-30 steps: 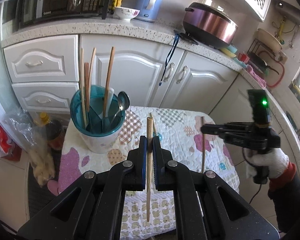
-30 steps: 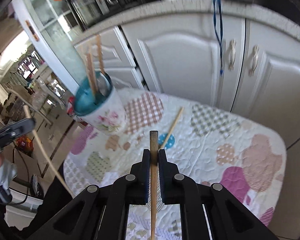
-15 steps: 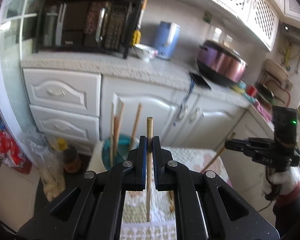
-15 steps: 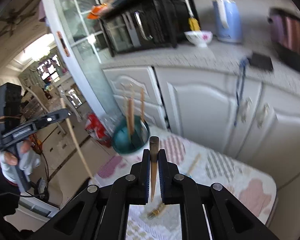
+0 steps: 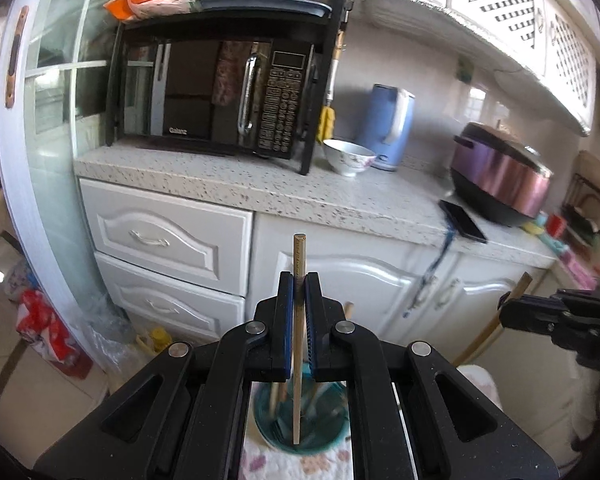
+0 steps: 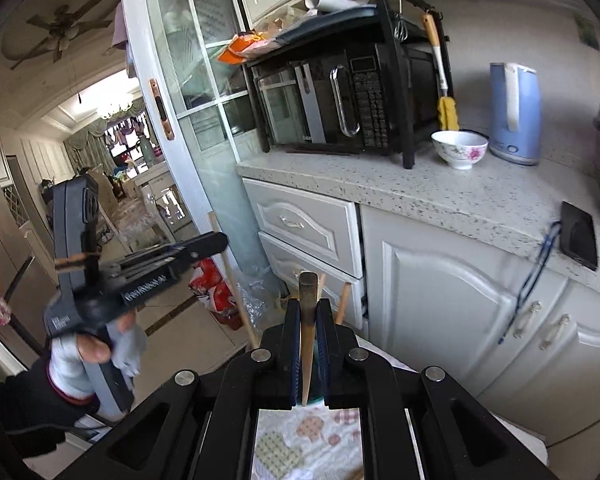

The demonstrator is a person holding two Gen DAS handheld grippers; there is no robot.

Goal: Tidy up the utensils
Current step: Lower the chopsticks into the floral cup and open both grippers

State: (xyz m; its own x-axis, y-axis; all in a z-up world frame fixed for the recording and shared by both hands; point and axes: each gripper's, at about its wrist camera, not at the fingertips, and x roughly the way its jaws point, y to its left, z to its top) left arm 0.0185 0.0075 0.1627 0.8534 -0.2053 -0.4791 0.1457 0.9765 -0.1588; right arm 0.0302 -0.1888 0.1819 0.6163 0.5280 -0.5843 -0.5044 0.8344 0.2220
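My left gripper [image 5: 299, 280] is shut on a pale wooden chopstick [image 5: 299, 252] that stands upright, its lower tip hanging over the teal utensil holder [image 5: 334, 436] below. My right gripper [image 6: 308, 308] is shut on a darker wooden chopstick [image 6: 307, 284], also upright. In the left wrist view the right gripper [image 5: 506, 312] shows at the right edge with its chopstick [image 5: 488, 332] slanting down. In the right wrist view the left gripper [image 6: 216, 244], held by a gloved hand [image 6: 72, 364], shows at the left with its chopstick [image 6: 238, 300]. Other chopsticks [image 6: 342, 306] poke up from the holder, which my right fingers hide.
A quilted patterned cloth [image 6: 300, 440] covers the small table beneath. Behind stand white cabinets [image 5: 168, 240] and a speckled counter [image 5: 260, 188] with a microwave [image 5: 216, 92], a bowl [image 5: 348, 156], a blue kettle [image 5: 388, 128], a rice cooker [image 5: 500, 180] and a phone [image 5: 462, 222].
Both grippers have risen from the table with their chopsticks and tipped upward. The holder has slid from upper left to directly below my left gripper.
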